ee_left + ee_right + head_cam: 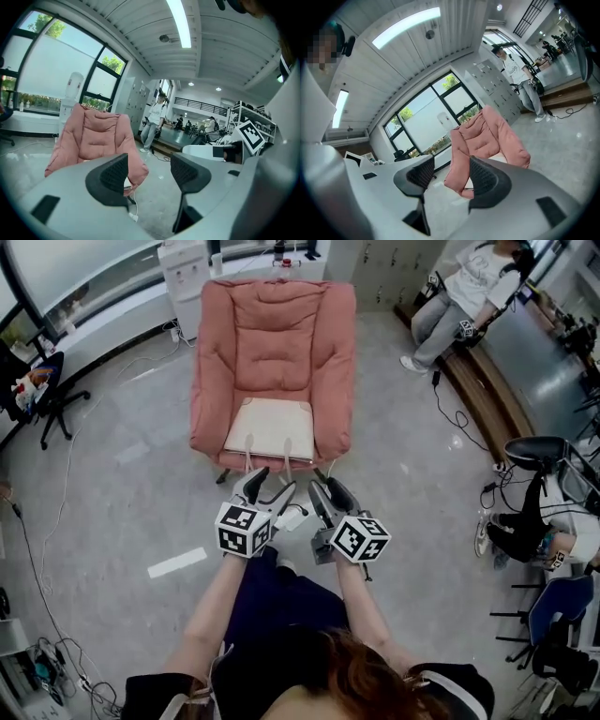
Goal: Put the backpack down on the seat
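left gripper (pixel 272 482) and right gripper (pixel 325 486) hang side by side, each with its jaws apart and nothing between them. just beyond, the cream backpack (pixel 272 427) lies flat on the pink armchair's (pixel 281 324) seat, its straps hanging over the front edge.

Bystander (pixel 472 289) is cropped by the top edge.

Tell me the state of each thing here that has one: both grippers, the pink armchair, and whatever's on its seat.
Left gripper: open, holding nothing.
Right gripper: open, holding nothing.
Pink armchair: upright, nobody sitting in it.
Cream flat item: lying flat in the armchair, two straps hanging over the front edge.
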Demonstrator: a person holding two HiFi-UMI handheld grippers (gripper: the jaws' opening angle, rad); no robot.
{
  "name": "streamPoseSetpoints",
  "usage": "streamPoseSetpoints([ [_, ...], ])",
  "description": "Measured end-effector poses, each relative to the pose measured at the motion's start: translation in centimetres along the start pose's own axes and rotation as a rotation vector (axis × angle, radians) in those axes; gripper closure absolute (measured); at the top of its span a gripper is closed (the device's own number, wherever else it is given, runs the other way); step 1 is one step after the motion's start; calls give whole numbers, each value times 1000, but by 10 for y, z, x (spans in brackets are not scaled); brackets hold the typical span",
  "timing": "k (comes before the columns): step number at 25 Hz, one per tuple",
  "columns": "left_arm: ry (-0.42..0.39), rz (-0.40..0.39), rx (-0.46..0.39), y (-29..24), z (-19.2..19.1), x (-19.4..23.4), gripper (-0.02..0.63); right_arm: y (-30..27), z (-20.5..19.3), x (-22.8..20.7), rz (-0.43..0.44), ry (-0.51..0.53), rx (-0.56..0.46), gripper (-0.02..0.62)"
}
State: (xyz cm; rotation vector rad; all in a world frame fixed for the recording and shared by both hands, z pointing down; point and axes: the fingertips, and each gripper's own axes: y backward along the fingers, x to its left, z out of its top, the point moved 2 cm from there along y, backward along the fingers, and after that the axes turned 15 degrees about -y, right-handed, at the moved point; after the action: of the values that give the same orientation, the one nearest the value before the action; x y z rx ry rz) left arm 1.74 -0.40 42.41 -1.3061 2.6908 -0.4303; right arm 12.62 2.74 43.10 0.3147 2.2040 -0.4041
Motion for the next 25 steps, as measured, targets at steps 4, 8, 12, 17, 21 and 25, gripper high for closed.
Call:
streamPoseSetpoints([
  [4, -43, 31, -45, 15, 16, -7, 499, 16, 10, 17, 2, 62, -32, 436],
  [8, -62, 3, -92, 20, 31, -23, 546, 28, 19, 34, 34, 101, -48, 501],
  [12, -72, -13, -133, 30, 47, -39, 577, 37, 16, 63, 111, 158, -40, 547],
  [17, -87, -4, -154, 35, 55, -54, 586, 48, 13, 76, 141, 175, -55, 563],
  [21, -109, -3, -137, 32, 53, -61, 586, 51, 12, 73, 118, 213, -42, 565],
  [25, -85, -6, -144, 31, 55, -60, 586, 51, 15, 76, 102, 246, -48, 565],
])
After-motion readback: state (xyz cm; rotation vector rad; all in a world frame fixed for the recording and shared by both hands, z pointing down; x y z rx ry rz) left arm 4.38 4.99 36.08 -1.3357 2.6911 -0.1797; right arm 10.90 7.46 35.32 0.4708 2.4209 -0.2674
